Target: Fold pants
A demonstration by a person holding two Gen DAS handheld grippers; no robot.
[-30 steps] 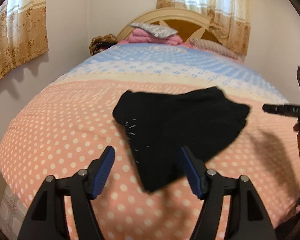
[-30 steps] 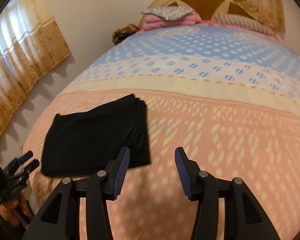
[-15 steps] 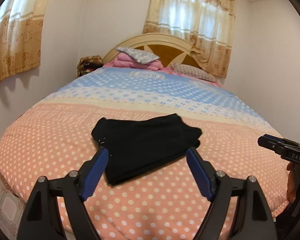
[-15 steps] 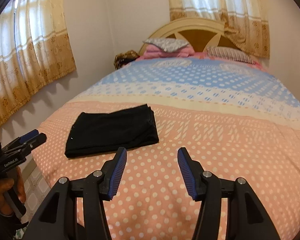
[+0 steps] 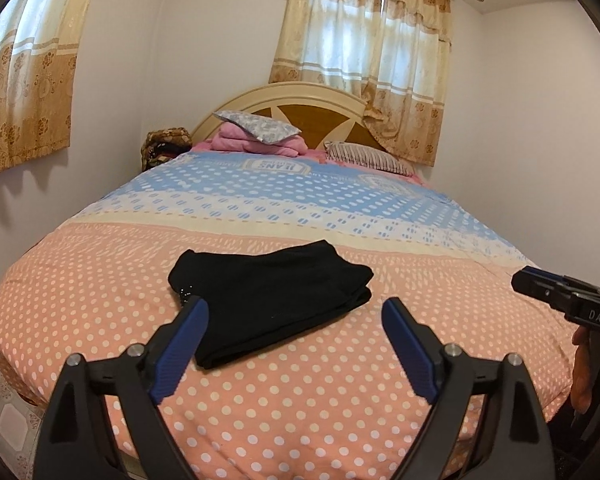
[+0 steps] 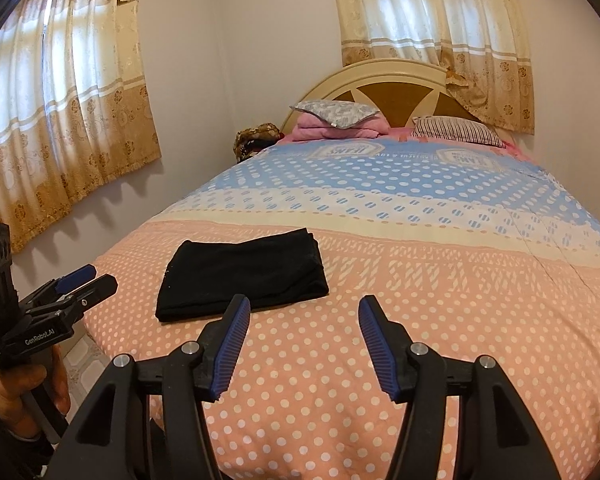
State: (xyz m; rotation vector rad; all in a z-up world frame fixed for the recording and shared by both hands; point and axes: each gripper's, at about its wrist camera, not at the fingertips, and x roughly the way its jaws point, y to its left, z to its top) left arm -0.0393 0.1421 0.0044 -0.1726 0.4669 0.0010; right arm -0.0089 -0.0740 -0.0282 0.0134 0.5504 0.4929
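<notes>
the black pants (image 5: 270, 304) lie as a compact folded bundle on the pink dotted part of the bedspread (image 5: 100, 280), near the foot edge of the bed; my left gripper (image 5: 294, 344) and right gripper (image 6: 302, 344) hang short of the pants, each with its jaws spread apart and clamped on nothing. i judge the fold finished, so doing this step well means keeping both claws off the cloth so the layers stay stacked. no container is in view.
</notes>
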